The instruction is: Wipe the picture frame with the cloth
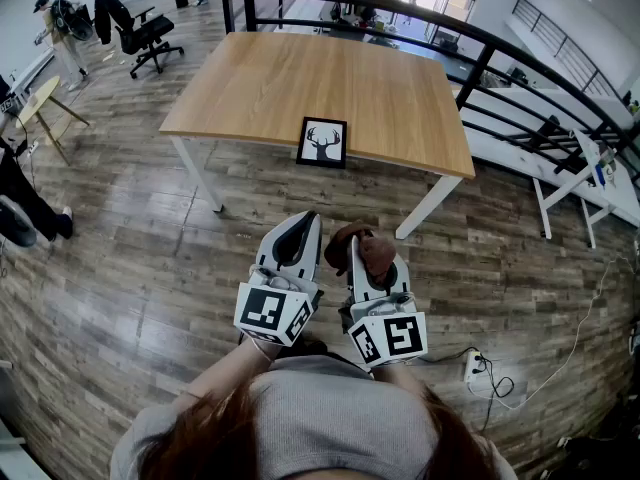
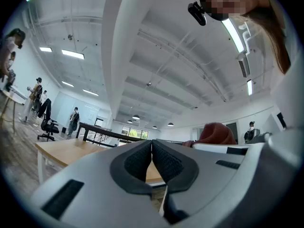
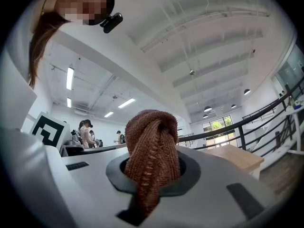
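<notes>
A black picture frame (image 1: 322,142) with a white deer print lies at the near edge of the wooden table (image 1: 380,88). Both grippers are held close to my body, well short of the table. My left gripper (image 1: 303,222) is shut with nothing between its dark pads (image 2: 167,161), and its jaws meet at a thin line in the left gripper view. My right gripper (image 1: 362,251) is shut on a brown knitted cloth (image 3: 151,158), which bunches up above the jaws. The cloth (image 1: 362,247) also shows in the head view, and its top (image 2: 216,134) peeks in the left gripper view.
A black railing (image 1: 480,58) runs behind and to the right of the table. An office chair (image 1: 135,30) and standing people (image 1: 60,23) are at the far left. A power strip with cables (image 1: 475,366) lies on the wood floor at the right.
</notes>
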A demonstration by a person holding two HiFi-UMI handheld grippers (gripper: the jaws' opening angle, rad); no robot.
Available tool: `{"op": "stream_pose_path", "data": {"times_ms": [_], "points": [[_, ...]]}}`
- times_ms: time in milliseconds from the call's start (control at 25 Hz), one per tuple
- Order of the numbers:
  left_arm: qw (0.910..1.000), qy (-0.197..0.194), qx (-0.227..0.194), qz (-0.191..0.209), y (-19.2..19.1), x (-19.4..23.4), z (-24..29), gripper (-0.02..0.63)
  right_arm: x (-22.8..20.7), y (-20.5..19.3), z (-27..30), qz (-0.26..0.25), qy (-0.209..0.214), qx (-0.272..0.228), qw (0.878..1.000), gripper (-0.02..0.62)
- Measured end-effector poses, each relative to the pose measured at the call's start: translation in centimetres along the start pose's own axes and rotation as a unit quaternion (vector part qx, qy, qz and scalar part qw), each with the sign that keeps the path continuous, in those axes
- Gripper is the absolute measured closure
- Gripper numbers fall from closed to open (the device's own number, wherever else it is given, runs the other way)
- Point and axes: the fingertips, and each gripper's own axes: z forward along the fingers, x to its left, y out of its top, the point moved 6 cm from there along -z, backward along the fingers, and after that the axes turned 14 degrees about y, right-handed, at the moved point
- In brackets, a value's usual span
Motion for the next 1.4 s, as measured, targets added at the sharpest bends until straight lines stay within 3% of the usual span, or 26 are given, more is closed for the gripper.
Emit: {"op": "stream_pose_path", "data": {"times_ms": [280, 600, 880, 1400], "points": [[0.9999, 0.016, 0.004, -0.003, -0.6, 0.3, -0.3, 0.597, -0.4, -0.1, 0.0, 0.004, 0.010, 0.002, 1.000, 0.549], [0.9995, 0.022, 0.020, -0.007, -1.9, 2.8, 3.8, 0.597, -3.5, -1.5, 3.5, 0.010, -0.007, 0.010, 1.000, 0.549], [0.9996, 0.011, 0.027, 0.000, -2.6, 6.5, 11.9, 0.597, -8.1, -3.1, 10.7, 0.008, -0.014, 0.017, 1.000, 0.549], [0.9977, -0.054, 0.040, 0.010, -2.6, 12.7, 28.4, 0.597, -17.7, -3.6, 24.8, -0.002, -0.060, -0.005, 0.998, 0.549]]}}
